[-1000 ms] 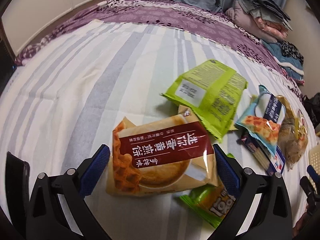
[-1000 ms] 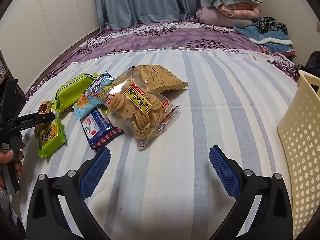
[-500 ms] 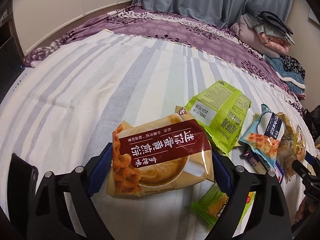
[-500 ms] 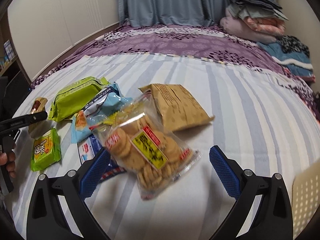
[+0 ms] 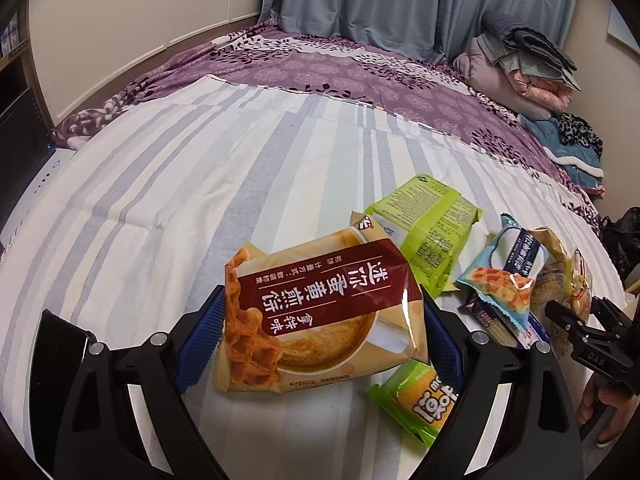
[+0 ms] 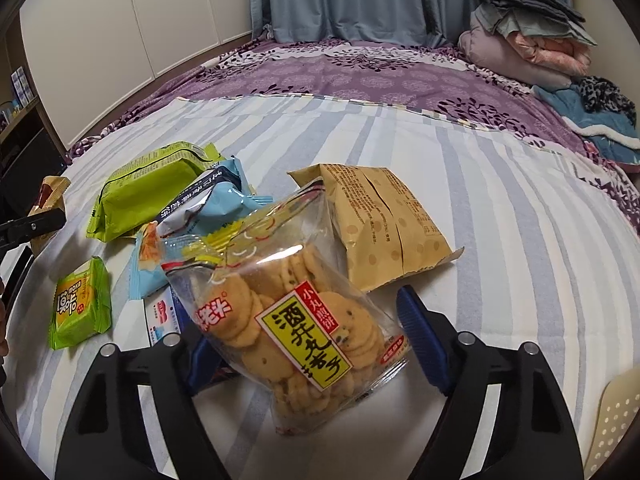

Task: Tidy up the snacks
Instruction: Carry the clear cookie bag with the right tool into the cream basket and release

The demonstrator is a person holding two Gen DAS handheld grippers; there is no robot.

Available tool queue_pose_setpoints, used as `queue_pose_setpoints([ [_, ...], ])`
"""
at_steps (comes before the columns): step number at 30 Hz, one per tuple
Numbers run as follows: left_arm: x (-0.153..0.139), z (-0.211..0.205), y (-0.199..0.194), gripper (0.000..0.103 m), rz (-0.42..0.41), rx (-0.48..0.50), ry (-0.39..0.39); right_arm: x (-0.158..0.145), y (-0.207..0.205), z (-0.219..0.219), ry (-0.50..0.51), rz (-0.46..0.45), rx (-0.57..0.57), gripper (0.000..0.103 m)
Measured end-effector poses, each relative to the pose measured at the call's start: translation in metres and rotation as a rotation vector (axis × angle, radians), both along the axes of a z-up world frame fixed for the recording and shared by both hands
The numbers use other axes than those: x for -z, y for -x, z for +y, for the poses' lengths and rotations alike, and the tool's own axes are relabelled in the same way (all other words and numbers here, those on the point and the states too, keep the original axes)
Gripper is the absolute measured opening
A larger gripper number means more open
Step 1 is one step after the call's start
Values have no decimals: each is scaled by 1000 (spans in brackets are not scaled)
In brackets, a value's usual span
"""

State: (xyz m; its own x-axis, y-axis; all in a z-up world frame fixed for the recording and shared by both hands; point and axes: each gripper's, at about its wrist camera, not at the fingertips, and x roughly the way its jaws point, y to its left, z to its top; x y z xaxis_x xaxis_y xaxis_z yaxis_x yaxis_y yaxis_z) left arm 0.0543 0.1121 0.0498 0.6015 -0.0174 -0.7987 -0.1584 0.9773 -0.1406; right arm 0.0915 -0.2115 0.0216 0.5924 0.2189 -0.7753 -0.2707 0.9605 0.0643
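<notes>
My left gripper (image 5: 320, 300) is shut on a tan and maroon waffle biscuit bag (image 5: 320, 312); both blue pads press its sides and it is raised a little off the striped bed sheet (image 5: 200, 184). A clear bag of round crackers (image 6: 296, 336) lies on the sheet between the jaws of my right gripper (image 6: 298, 320), which are closing. The right pad (image 6: 420, 340) stands at the bag's edge without squeezing it, and the left pad is mostly hidden behind the bag.
More snacks lie together: a green pack (image 6: 148, 188), a light blue pack (image 6: 208, 208), a small green pack (image 6: 80, 304), a blue-white pack (image 6: 160, 314) and a tan paper bag (image 6: 380, 224). A cream perforated basket (image 6: 616, 412) is at the lower right. Folded bedding (image 6: 528, 36) is stacked at the back.
The left jaws closed onto the waffle biscuit bag and lifted it slightly. The right gripper swung left until the cracker bag lay between its jaws, which have narrowed.
</notes>
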Motion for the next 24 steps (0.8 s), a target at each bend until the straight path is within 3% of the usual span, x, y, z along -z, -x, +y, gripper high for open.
queue_pose_setpoints([
  [7,-9,-11,8,90,-14,29,-15,-9,17,-9,-26,-15,24,64],
  [24,-47,-60,29,90,-80,143,-46,-67,86,-72,-181,-108,149,64],
])
